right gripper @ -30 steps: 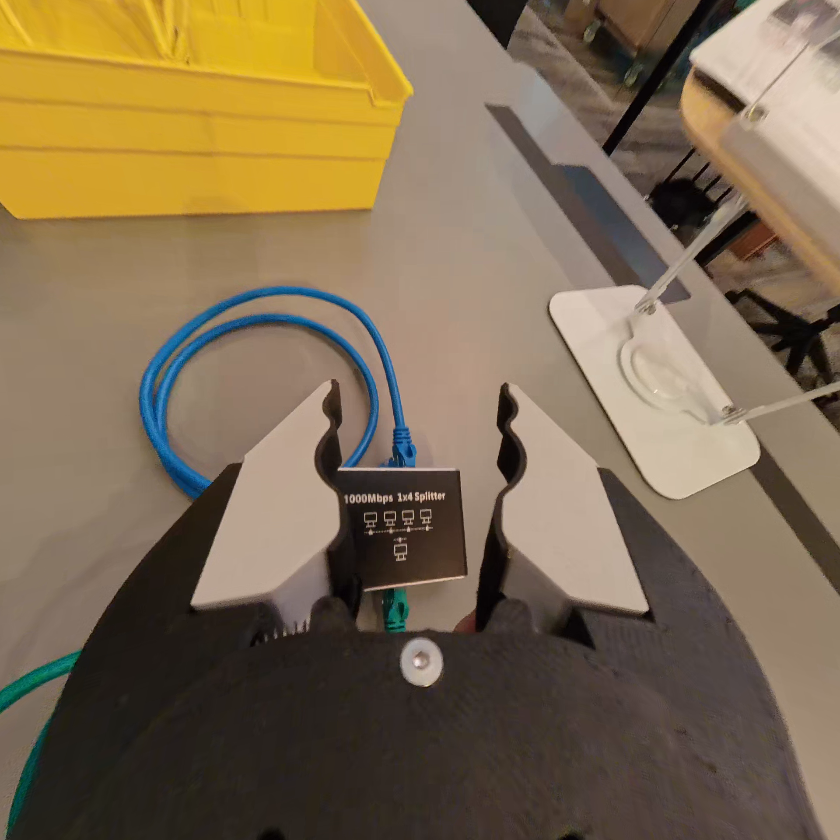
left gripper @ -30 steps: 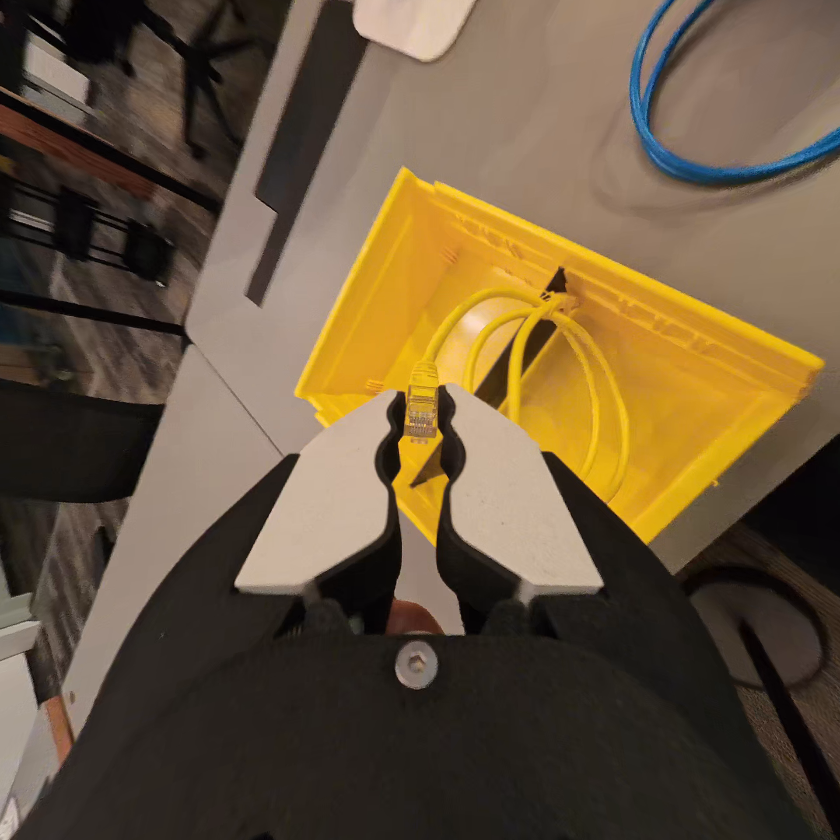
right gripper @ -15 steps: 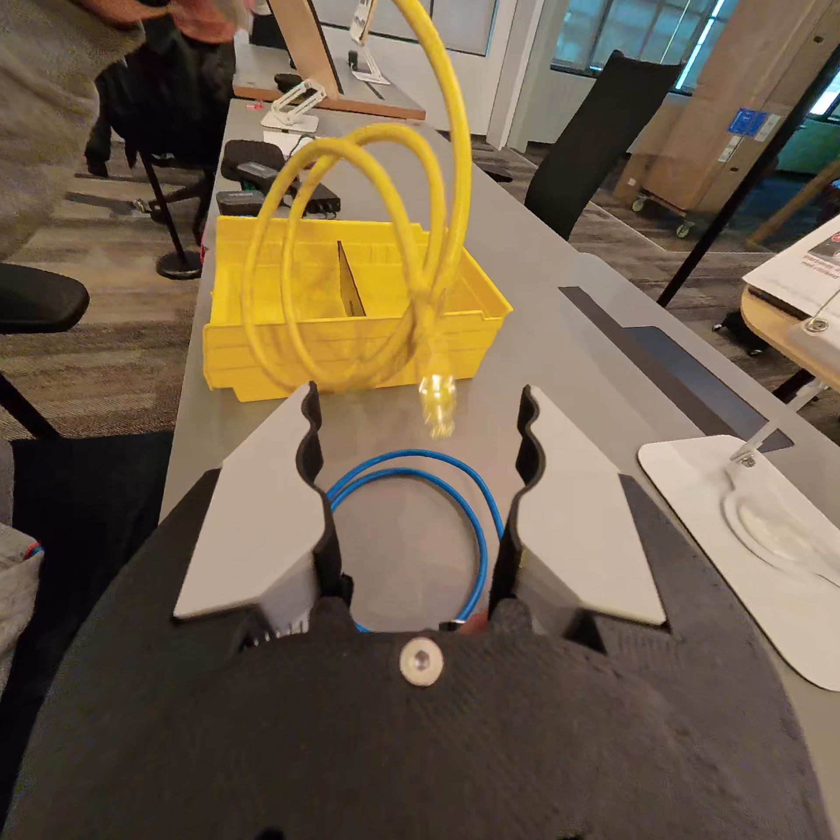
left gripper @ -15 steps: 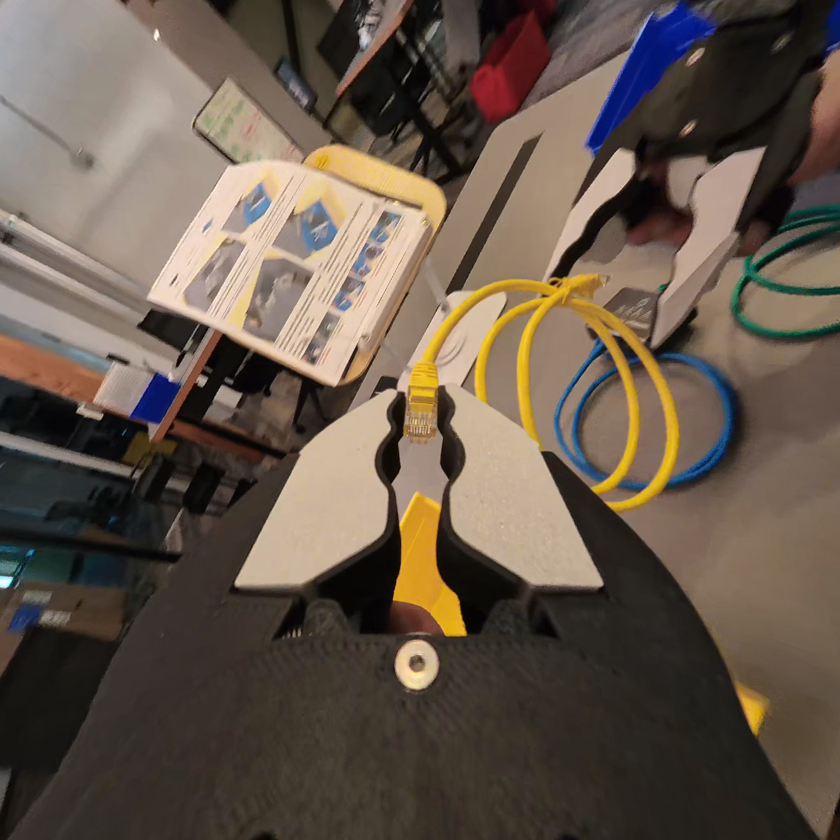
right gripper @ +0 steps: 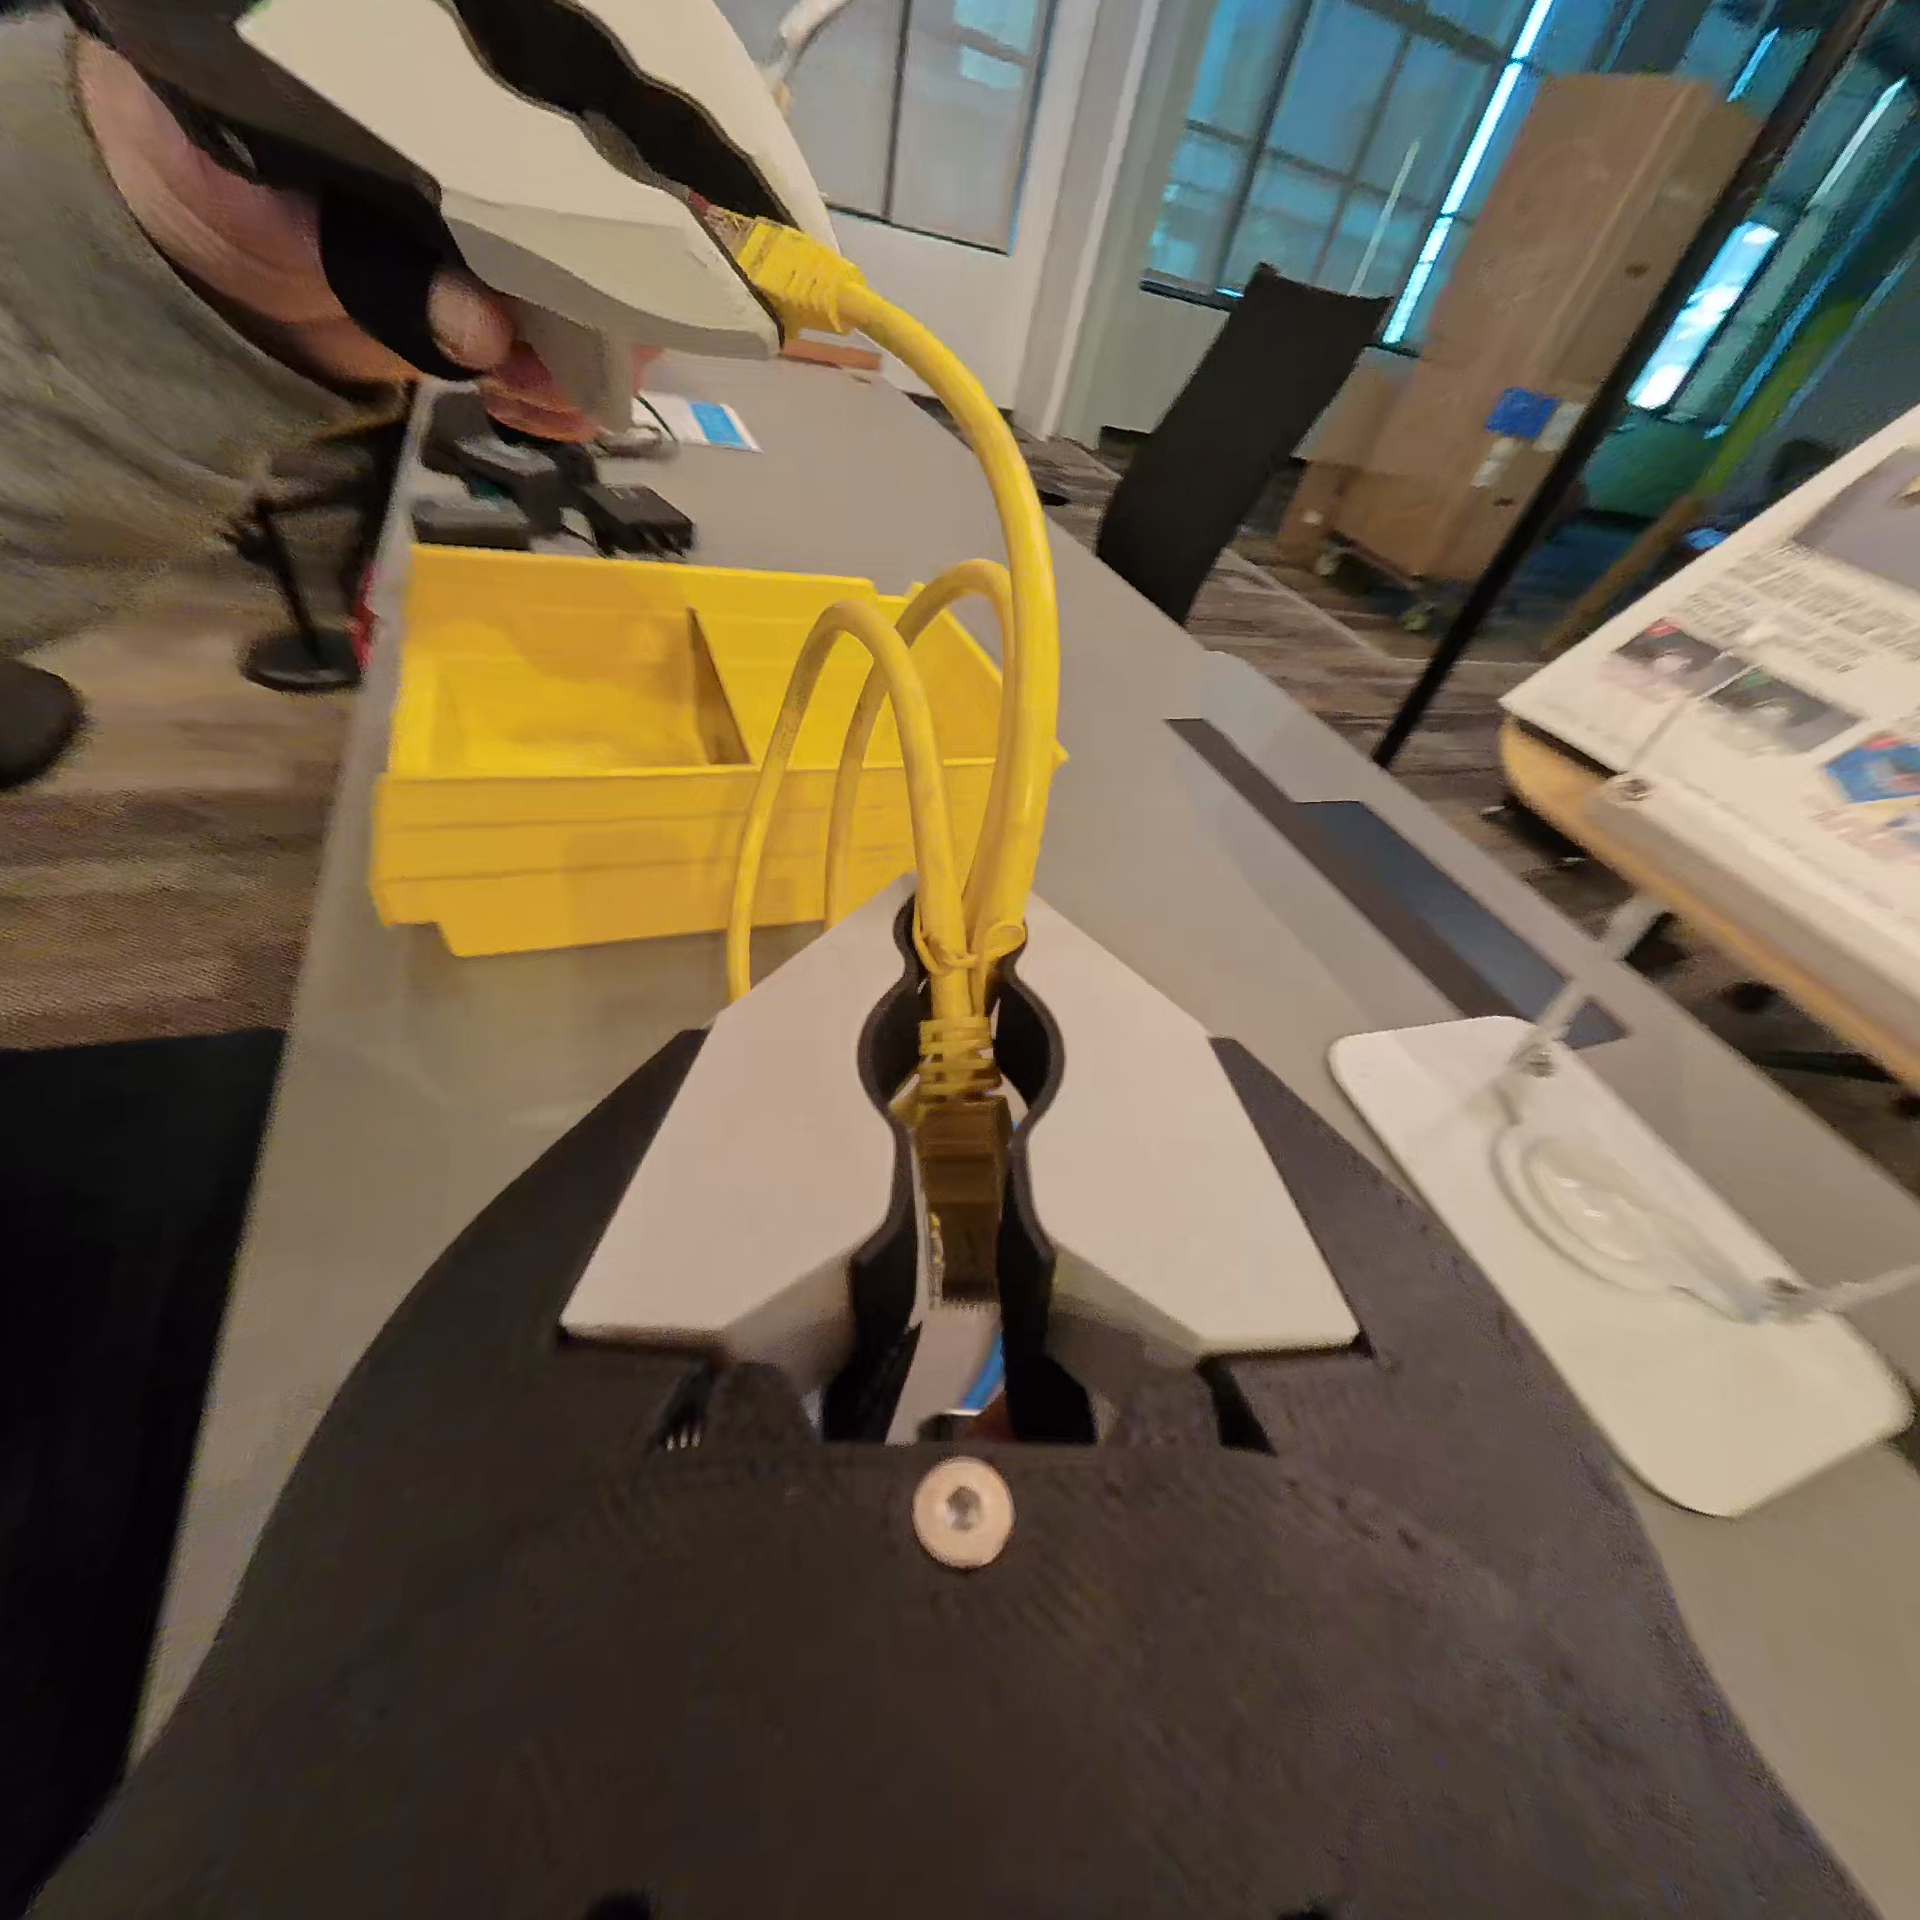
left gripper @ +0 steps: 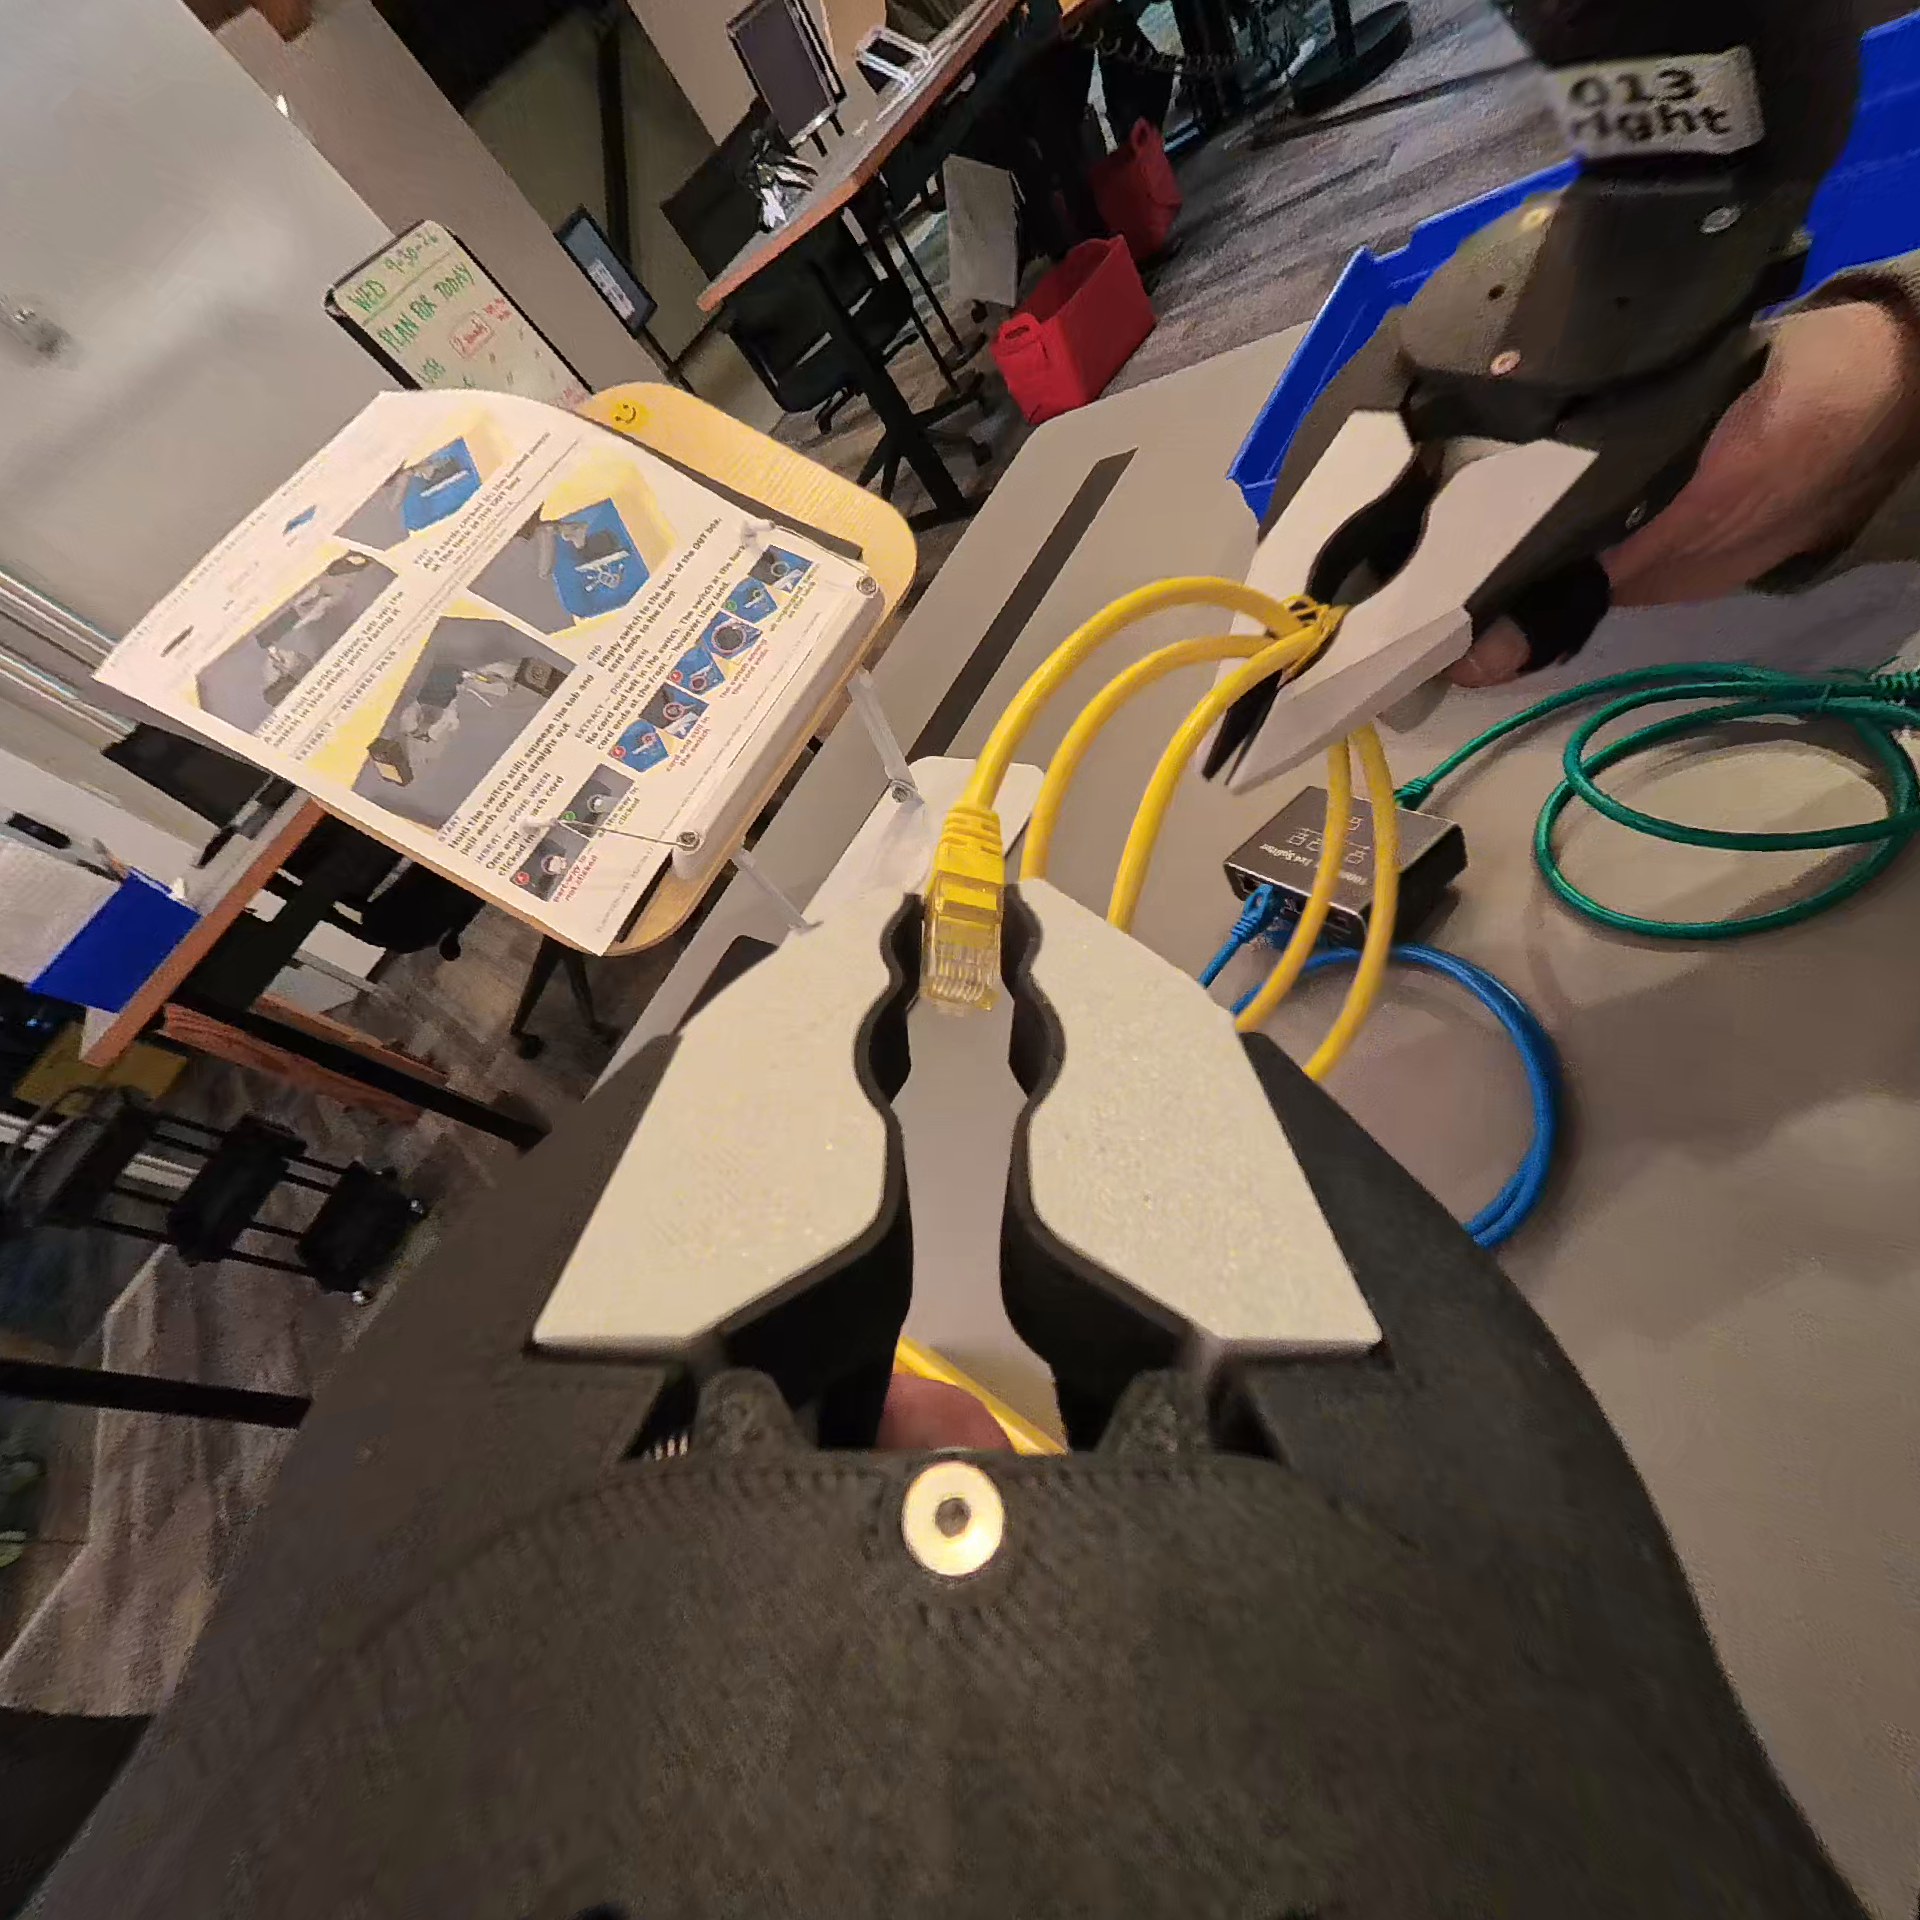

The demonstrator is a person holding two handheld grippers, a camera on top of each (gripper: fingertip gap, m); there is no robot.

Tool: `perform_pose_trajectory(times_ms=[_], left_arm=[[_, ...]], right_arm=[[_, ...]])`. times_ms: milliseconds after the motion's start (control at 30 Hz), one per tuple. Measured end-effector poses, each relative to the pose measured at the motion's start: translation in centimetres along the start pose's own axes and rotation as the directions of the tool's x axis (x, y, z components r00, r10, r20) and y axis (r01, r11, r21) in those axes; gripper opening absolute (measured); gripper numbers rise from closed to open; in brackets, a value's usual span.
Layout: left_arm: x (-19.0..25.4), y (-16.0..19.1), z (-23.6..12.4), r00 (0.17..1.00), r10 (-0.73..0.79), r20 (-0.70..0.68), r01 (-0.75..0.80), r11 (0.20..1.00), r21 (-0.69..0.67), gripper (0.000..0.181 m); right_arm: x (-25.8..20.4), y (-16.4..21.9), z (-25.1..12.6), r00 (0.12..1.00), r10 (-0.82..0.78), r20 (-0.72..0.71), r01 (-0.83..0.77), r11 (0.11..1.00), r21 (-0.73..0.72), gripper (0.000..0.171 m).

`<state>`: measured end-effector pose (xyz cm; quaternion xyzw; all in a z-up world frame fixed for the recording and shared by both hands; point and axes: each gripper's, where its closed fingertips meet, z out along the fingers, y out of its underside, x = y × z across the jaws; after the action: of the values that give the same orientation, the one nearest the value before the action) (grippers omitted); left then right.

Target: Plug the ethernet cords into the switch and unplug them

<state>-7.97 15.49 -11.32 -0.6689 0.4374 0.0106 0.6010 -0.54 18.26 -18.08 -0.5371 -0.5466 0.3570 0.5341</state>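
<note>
My left gripper [left gripper: 961,914] is shut on one plug of the yellow ethernet cord [left gripper: 964,914] and holds it in the air. The cord's loops [left gripper: 1143,821] run to my right gripper [left gripper: 1304,634], which is shut on the tied part of the cord by the other plug [right gripper: 961,1091]. In the right wrist view my right gripper [right gripper: 966,935] holds that end, and the left gripper [right gripper: 764,275] shows at upper left. The dark switch [left gripper: 1340,852] lies on the grey table under the right gripper, with a blue cord [left gripper: 1507,1049] plugged in and a green cord [left gripper: 1714,821] at its far side.
A yellow bin [right gripper: 582,810] with a divider stands on the table behind the cord. A white stand base [right gripper: 1621,1278] with a sheet of pictures [left gripper: 468,644] is to the right of the right gripper. A blue bin [left gripper: 1340,343] sits behind the right gripper.
The left gripper lifted the yellow cord out of the yellow bin and carried it over to the switch. The right gripper rose off the switch and shut on the cord's tied end.
</note>
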Motion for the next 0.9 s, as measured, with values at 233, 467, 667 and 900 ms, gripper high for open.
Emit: perform_pose_trajectory(times_ms=[233, 467, 667, 900], left_arm=[[0.2, 1.1, 0.4, 0.999, -0.031, -0.027, 0.031, 1.0, -0.003, 0.02], [0.5, 2.5, 1.1, 0.994, -0.088, -0.058, 0.086, 0.996, -0.032, 0.039], [0.8, 3.1, 2.4, 0.999, 0.04, 0.014, -0.038, 0.991, -0.125, 0.044], [1.4, 6.2, 4.3, 0.984, 0.173, 0.048, -0.152, 0.945, -0.289, 0.016]], right_arm=[[1.9, -0.3, -0.7, 0.959, -0.223, -0.172, 0.214, 0.974, -0.067, 0.004], [2.2, -1.1, -1.2, 0.934, -0.276, -0.225, 0.27, 0.961, -0.06, 0.004], [2.2, -1.0, -1.1, 0.879, -0.409, -0.246, 0.383, 0.912, -0.147, 0.003], [1.2, -1.6, -0.9, 0.823, -0.512, -0.248, 0.477, 0.858, -0.191, 0.003]])
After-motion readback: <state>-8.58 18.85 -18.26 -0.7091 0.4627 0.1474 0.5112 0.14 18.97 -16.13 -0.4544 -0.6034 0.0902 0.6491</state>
